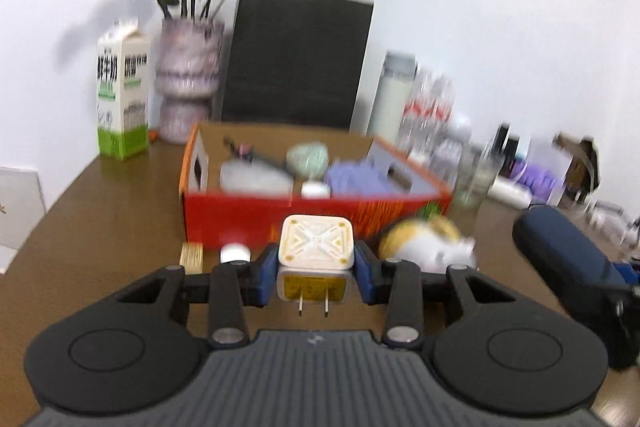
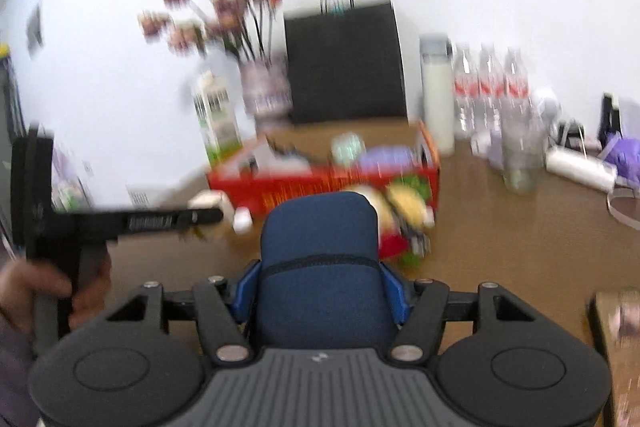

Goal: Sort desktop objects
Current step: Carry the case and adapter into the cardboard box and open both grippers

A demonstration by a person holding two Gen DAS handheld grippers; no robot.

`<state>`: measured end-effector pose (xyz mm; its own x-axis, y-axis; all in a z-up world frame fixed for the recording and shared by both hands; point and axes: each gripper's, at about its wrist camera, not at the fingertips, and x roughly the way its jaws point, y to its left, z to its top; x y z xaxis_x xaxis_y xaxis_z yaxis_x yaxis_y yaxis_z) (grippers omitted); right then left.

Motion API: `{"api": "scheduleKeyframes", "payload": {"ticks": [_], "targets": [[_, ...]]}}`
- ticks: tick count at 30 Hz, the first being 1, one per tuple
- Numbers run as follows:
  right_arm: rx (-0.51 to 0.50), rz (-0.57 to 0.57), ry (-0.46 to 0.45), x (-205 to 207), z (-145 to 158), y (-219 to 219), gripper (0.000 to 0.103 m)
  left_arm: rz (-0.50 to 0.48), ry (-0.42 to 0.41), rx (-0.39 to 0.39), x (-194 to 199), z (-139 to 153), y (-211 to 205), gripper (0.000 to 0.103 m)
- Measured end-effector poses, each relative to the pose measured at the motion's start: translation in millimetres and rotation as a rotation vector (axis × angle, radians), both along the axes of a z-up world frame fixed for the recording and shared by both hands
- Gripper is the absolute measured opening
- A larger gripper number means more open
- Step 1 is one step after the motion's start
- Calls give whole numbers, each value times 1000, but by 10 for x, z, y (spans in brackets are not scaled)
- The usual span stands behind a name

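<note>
My left gripper (image 1: 316,267) is shut on a white and yellow plug charger (image 1: 316,241), prongs pointing back at the camera, held above the brown table in front of the red cardboard box (image 1: 240,215). My right gripper (image 2: 320,291) is shut on a dark blue fabric case (image 2: 320,259), which also shows at the right of the left wrist view (image 1: 568,267). The box (image 2: 320,183) holds a purple cloth (image 1: 356,177), a pale green thing (image 1: 308,157) and white items. A yellow and white plush toy (image 1: 428,241) lies by the box's front right corner.
A milk carton (image 1: 122,99), a vase of dried flowers (image 1: 188,83), a black paper bag (image 1: 296,63), a white flask (image 1: 392,99) and water bottles (image 1: 428,111) stand along the wall. A small white cap (image 1: 234,253) and a gold item (image 1: 192,255) lie before the box. Clutter fills the right side.
</note>
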<state>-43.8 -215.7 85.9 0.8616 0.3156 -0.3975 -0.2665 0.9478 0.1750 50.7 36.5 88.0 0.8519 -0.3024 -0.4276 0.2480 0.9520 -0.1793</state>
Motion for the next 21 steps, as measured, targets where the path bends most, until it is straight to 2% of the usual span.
{"api": "scheduleKeyframes", "payload": {"ticks": [2, 5, 7, 10, 12, 15, 17, 21], "targets": [[2, -13, -57, 142, 209, -42, 61, 22, -10, -4, 149, 155, 54, 39], [-8, -61, -95, 553, 472, -91, 61, 99, -28, 57, 536, 327, 94, 39], [15, -77, -72, 945, 591, -136, 61, 136, 20, 83, 920, 358, 135, 39], [64, -83, 25, 1611, 625, -181, 61, 161, 129, 139, 1447, 257, 169, 39], [60, -94, 99, 2039, 573, -130, 61, 178, 228, 169, 1768, 119, 153, 39], [-69, -136, 190, 2613, 416, 78, 61, 175, 324, 226, 2060, -92, 94, 40], [-167, -159, 258, 2938, 249, 243, 61, 165, 331, 265, 2151, -192, 39, 40], [-282, -186, 376, 3380, -105, 431, 61, 179, 338, 275, 2351, -318, -3, 40]]}}
